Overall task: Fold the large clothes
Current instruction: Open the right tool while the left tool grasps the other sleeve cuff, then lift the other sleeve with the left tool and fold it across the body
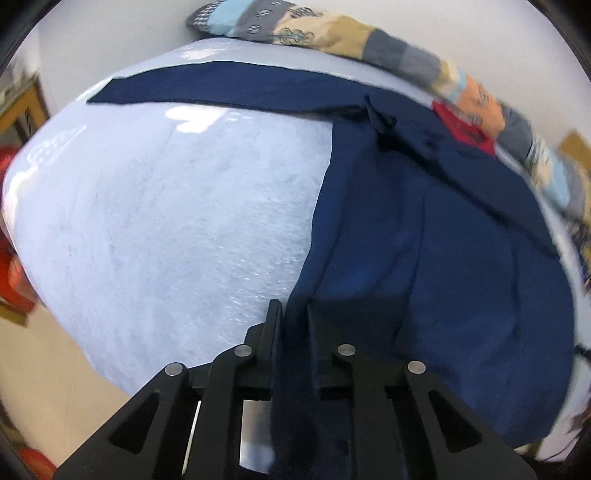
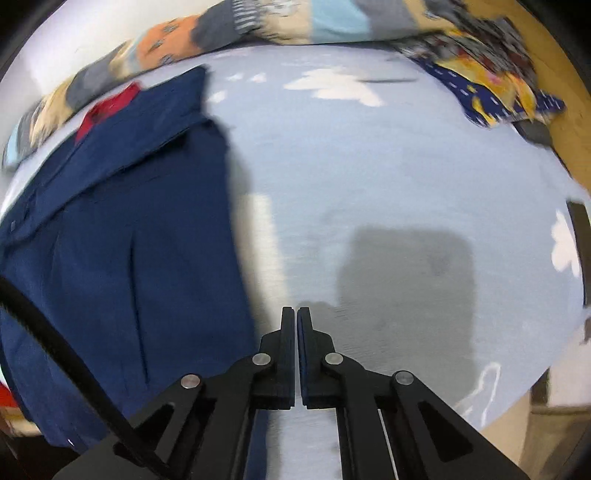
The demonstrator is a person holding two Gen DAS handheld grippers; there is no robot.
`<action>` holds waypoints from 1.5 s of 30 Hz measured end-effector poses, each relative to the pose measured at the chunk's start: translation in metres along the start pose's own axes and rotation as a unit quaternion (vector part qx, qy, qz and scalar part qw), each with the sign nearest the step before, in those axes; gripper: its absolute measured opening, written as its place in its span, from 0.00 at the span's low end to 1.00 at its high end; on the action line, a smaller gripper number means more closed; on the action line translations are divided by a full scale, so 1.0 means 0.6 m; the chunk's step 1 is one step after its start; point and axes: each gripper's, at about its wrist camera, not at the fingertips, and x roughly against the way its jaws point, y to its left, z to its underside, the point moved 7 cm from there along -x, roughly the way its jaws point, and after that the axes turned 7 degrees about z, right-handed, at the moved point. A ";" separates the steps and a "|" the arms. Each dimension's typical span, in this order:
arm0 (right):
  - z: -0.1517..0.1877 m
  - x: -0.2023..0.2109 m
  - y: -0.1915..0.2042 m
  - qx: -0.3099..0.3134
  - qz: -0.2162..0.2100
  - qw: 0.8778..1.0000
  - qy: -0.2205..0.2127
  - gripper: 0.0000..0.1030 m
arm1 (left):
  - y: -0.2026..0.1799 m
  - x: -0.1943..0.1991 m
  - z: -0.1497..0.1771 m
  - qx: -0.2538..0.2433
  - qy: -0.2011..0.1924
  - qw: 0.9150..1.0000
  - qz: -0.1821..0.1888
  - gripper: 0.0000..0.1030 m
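Shirt [image 1: 443, 258]: navy, spread flat on the bed, body on the right of the left wrist view and the left of the right wrist view; one sleeve [image 1: 221, 90] lies stretched out across the far side.
Collar [image 2: 110, 105]: red lining shows at the neck, just beside the quilt.
Left gripper [image 1: 293, 314]: fingers clamped on the shirt's near edge; navy cloth fills the gap between them.
Right gripper [image 2: 297, 317]: fingers together, nothing visible between them, over bare sheet just beside the shirt's side edge.
Bed [image 2: 369, 166]: pale blue sheet with white shapes.
Quilt [image 1: 332, 35]: patchwork of grey, tan, blue and orange, rolled along the bed's far edge.
Patterned cloth [image 2: 491, 85]: dark blue and yellow, bunched at the far right corner.
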 end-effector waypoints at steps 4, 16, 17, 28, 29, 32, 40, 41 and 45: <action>-0.030 0.073 0.021 0.002 -0.042 0.995 -0.089 0.05 | -0.009 0.060 -0.024 0.041 -0.077 0.995 0.040 0.29; 0.050 0.177 0.354 0.159 -0.216 0.956 -0.120 0.65 | 0.045 0.182 -0.165 0.083 -0.178 0.978 0.075 0.85; 0.065 0.175 0.382 0.187 -0.211 0.952 -0.115 0.65 | 0.064 0.178 -0.176 0.096 -0.174 0.977 0.077 0.85; 0.059 0.249 0.452 0.239 -0.200 0.927 -0.206 0.78 | 0.321 0.093 -0.300 0.161 -0.164 0.973 -0.018 0.85; 0.050 0.249 0.450 0.228 -0.209 0.929 -0.203 0.78 | 0.343 0.079 -0.317 0.172 -0.163 0.971 -0.025 0.85; 0.035 0.236 0.447 0.201 -0.223 0.936 -0.183 0.78 | 0.406 0.029 -0.366 0.212 -0.155 0.965 -0.022 0.85; 0.027 0.189 0.451 0.171 -0.239 0.947 -0.132 0.78 | 0.553 -0.090 -0.443 0.340 -0.171 0.923 0.059 0.67; 0.027 0.185 0.453 0.173 -0.235 0.947 -0.132 0.78 | 0.561 -0.100 -0.449 0.343 -0.174 0.921 0.064 0.67; 0.026 0.170 0.466 0.189 -0.221 0.947 -0.138 0.78 | 0.593 -0.124 -0.487 0.348 -0.227 0.907 0.076 0.67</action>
